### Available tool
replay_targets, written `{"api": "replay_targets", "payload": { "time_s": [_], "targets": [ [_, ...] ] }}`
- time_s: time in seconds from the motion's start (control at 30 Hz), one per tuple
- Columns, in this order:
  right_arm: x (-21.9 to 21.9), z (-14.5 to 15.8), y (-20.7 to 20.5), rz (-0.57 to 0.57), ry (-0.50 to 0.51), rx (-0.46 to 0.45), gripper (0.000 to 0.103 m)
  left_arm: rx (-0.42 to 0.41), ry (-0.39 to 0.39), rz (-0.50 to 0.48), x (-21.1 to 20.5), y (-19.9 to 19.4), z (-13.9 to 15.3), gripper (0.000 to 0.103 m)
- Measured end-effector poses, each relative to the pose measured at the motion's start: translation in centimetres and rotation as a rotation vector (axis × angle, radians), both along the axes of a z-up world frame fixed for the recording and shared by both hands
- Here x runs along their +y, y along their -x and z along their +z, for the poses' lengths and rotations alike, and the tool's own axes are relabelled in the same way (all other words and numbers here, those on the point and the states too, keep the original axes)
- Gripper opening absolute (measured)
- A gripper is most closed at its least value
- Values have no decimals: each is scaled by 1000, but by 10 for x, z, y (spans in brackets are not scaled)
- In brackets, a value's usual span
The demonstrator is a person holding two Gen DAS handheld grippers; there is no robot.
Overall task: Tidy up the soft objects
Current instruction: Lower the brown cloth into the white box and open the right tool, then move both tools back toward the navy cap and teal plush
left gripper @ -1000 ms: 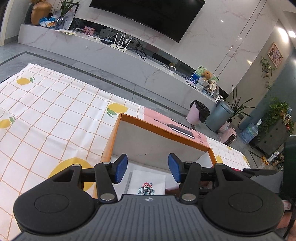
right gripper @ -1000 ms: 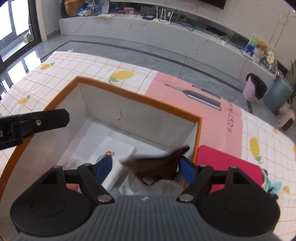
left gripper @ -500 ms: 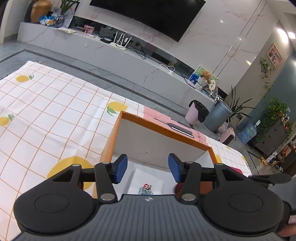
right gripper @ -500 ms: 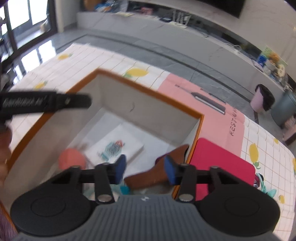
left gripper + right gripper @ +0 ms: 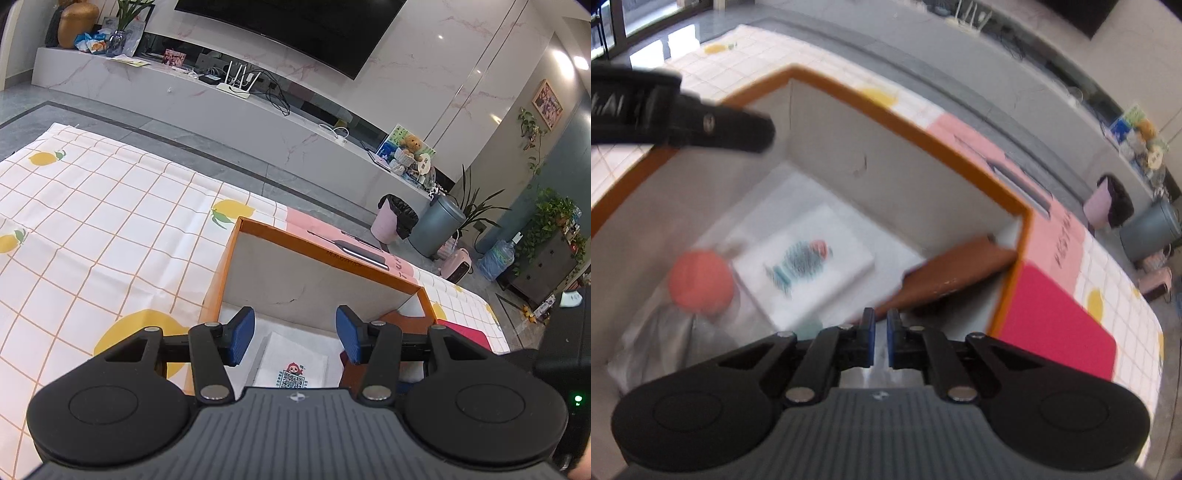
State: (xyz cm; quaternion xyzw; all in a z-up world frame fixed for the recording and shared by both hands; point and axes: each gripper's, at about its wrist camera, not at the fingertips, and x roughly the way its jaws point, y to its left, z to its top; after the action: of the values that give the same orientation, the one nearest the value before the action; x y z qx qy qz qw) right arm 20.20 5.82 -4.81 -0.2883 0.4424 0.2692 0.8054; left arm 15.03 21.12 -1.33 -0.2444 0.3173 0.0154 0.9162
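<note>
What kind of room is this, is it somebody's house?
Most likely a home living room. A big television hangs on a marble wall above a long low shelf holding a teddy bear, and leafy houseplants stand at the side.

Lemon-print checked cloth (image 5: pixel 110 221) over the surface, bearing an orange-rimmed box (image 5: pixel 325 254) and red mat (image 5: pixel 1052 325).

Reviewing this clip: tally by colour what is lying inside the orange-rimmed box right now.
White packet: 1
Coral ball: 1
Brown piece: 1
Grey wrap under the ball: 1
Teal item behind the right tongs, mostly hidden: 1
Total: 5
</note>
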Motion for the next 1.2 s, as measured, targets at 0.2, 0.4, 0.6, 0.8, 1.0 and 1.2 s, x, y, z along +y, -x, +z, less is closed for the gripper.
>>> {"api": "replay_targets", "payload": {
  "time_s": [0.2, 0.4, 0.6, 0.8, 1.0, 1.2],
  "targets": [
    [0, 18, 1, 44, -284, -89, 4, 0, 6, -1, 3, 0, 0, 58],
    [-21, 46, 13, 91, -412, -144, 9, -6, 6, 1, 4, 1, 1, 58],
    [-30, 57, -7, 14, -298, -232, 8, -8, -14, -7, 0, 3, 2, 58],
    [-19, 39, -60, -144, -210, 115, 8, 4, -1, -1, 3, -2, -1, 58],
    [25, 5, -54, -111, -77, -82, 7, 1, -6, -12, 2, -1, -2, 54],
    [37, -11, -46, -61, -107, 97, 5, -6, 14, -7, 5, 2, 0, 55]
  ]
}}
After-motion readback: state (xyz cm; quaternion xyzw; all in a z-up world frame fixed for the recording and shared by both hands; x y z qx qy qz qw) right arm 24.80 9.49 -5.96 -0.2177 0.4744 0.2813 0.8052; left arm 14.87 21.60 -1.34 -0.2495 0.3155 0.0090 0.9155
